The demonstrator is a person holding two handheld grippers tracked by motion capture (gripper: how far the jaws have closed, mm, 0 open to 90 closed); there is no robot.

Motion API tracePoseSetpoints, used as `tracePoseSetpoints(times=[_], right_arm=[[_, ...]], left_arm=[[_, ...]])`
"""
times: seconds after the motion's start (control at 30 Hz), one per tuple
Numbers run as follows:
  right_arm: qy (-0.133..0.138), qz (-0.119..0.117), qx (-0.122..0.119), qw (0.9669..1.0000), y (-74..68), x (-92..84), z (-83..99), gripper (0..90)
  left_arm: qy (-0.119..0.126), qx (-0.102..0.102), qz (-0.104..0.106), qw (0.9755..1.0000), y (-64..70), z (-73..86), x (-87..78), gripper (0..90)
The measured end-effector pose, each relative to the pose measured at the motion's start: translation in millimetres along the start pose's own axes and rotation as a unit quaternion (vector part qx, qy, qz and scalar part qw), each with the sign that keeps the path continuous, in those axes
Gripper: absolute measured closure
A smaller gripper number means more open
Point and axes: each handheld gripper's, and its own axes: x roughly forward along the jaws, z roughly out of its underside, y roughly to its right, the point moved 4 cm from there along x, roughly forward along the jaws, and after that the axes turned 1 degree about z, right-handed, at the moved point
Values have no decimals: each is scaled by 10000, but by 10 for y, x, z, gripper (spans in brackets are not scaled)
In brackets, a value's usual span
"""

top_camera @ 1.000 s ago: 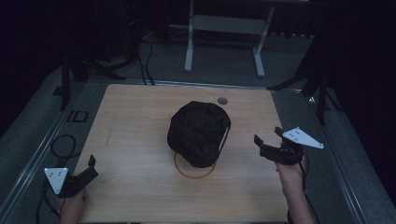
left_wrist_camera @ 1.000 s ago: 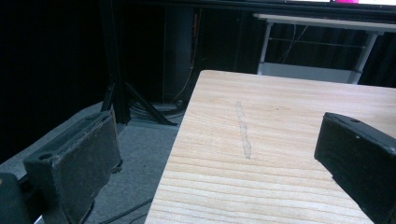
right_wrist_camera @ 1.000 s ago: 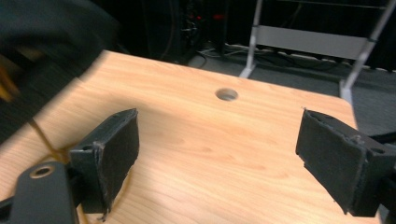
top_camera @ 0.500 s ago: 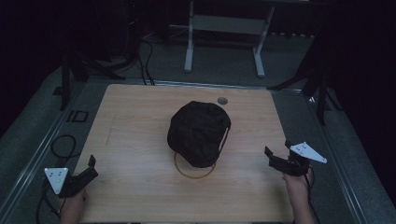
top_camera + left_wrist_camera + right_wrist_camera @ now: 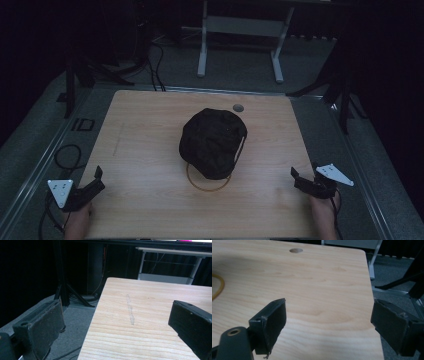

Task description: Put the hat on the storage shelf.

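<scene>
A black crumpled cap (image 5: 212, 142) lies in the middle of the wooden table (image 5: 145, 130), resting partly over a thin yellowish ring (image 5: 200, 184). My left gripper (image 5: 98, 179) sits at the table's near left corner, open and holding nothing; in the left gripper view its jaws (image 5: 116, 307) stand wide apart over the table's left edge. My right gripper (image 5: 304, 170) hovers at the near right edge, also open and empty. The right gripper view shows its gripper (image 5: 329, 307) over bare wood, with part of the ring (image 5: 219, 287) at far left.
A round hole (image 5: 238, 107) marks the table's far side, also seen as a hole (image 5: 296, 250) from the right gripper. A faint streak (image 5: 130, 312) runs along the wood. A white metal stand (image 5: 240, 30) and black tripod legs (image 5: 80, 75) stand on the floor behind.
My right gripper has drawn back toward the person and down to the near right edge of the table. The left gripper and the cap have stayed put.
</scene>
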Motion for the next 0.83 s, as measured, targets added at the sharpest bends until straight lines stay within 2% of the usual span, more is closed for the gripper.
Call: tracePoseSetpoints(times=[0.27, 0.83], right_arm=[[-115, 52, 127, 9998, 96, -29, 168, 133], [-129, 148, 325, 9993, 140, -54, 214, 136]], left_arm=[[6, 11, 5, 10000, 1, 0, -1, 6], [3, -10, 19, 10000, -1, 0, -1, 6]])
